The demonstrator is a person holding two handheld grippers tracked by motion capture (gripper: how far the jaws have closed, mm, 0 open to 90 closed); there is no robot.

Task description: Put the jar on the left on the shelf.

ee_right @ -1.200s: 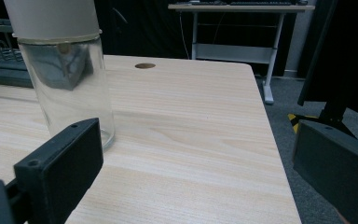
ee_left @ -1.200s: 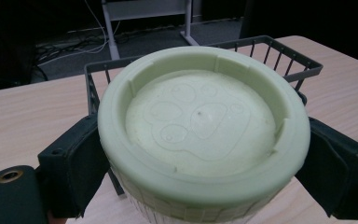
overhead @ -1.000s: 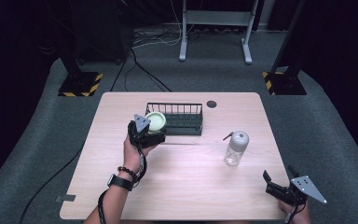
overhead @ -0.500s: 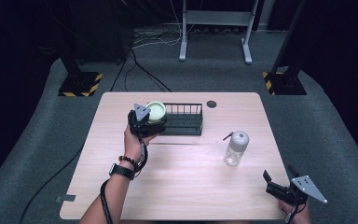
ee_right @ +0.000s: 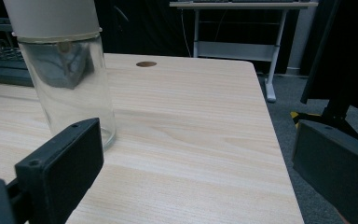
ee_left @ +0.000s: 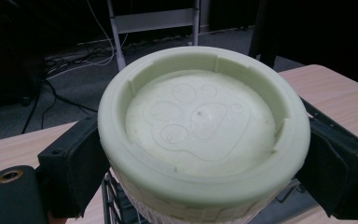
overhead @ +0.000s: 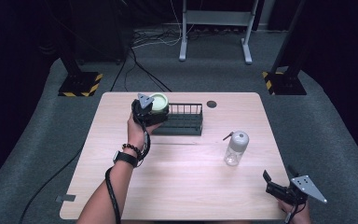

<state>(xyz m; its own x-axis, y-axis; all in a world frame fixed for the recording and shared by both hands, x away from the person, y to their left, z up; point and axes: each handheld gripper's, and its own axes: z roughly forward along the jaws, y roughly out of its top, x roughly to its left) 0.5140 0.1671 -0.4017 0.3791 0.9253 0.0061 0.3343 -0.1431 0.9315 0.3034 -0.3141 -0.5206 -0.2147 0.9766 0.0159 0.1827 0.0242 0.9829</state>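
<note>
A pale green round bowl with a paw print moulded on its upturned base is clamped between the jaws of my left gripper. In the high view the bowl hangs over the left end of a black wire rack at the back of the table. My right gripper is open near the table's front right corner, nothing between its jaws. A clear glass bottle with a grey cap stands just ahead of it to the left; in the high view that bottle stands right of centre.
The light wooden table has a round dark grommet hole near its back edge. Beyond the table are a white stand's legs, cables on grey carpet and two black posts with yellow-striped bases.
My left gripper has carried the green bowl away from me and slightly right, up over the left end of the rack. The right gripper has stayed still.
</note>
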